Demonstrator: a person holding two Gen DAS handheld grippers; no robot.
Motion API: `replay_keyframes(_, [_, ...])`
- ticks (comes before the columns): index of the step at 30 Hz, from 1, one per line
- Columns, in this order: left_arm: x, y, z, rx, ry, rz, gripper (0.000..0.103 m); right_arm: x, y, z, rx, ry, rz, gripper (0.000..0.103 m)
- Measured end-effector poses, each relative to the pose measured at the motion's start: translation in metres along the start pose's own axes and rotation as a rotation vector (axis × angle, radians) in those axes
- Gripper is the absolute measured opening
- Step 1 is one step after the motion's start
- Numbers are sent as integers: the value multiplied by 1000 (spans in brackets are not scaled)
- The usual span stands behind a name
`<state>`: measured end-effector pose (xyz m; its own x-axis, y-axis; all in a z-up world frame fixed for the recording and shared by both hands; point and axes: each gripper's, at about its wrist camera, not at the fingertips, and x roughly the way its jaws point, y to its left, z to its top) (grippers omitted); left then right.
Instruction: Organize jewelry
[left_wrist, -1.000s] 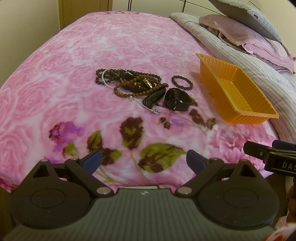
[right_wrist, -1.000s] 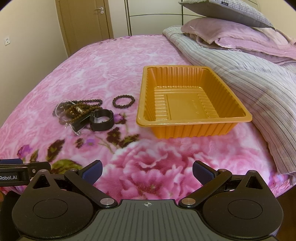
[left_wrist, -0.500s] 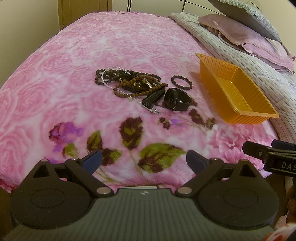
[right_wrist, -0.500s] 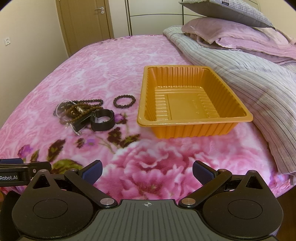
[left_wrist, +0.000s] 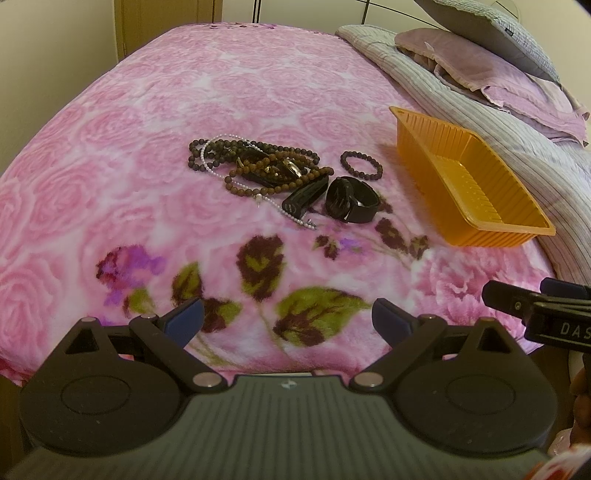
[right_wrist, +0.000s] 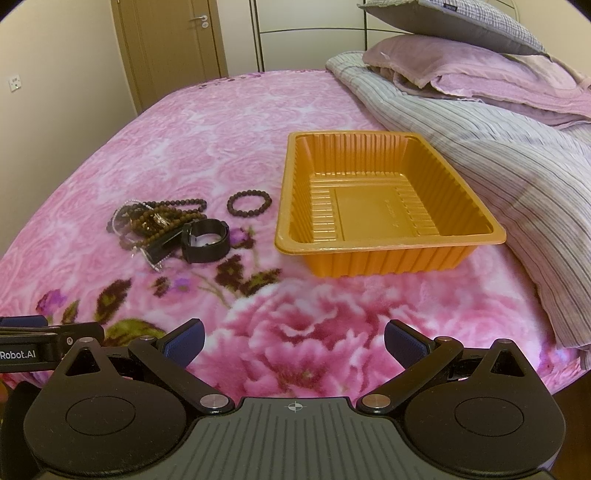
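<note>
Both grippers wait at the bed's near edge, nothing picked up yet.

Nearest, the left gripper (left_wrist: 288, 319) and right gripper (right_wrist: 293, 341) hover side by side over the pink floral blanket (right_wrist: 295, 325), each with its 2 blue pads spread wide apart and nothing between them. Compared with 1 second ago almost nothing has changed: both views sit in nearly the same place, so the task has likely not begun and every piece remains to be moved. Further out lies the jewelry: a black watch (left_wrist: 351, 201) and a black band (left_wrist: 304, 195) just beside it, then a tangled heap of bead necklaces (left_wrist: 258, 166), with a small dark bead bracelet (left_wrist: 361, 165) apart on the tray side. Beyond and right sits the empty orange tray (right_wrist: 388, 242), resting against a striped quilt (right_wrist: 517, 166).
</note>
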<state>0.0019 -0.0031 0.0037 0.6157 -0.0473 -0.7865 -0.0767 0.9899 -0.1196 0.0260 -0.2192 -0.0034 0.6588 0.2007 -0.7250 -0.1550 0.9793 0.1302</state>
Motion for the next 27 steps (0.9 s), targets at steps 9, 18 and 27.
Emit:
replay_keyframes(9, [0,1,1,4,0,-1,97,1,1,1,1,-1,0,102])
replay_keyframes(18, [0,0,2,6,0,-4,97,1,2,1,4,1,1,103])
replay_keyframes(27, [2,3,3,-16,-2,-24,97,4,-7,1,55,-5,15,103])
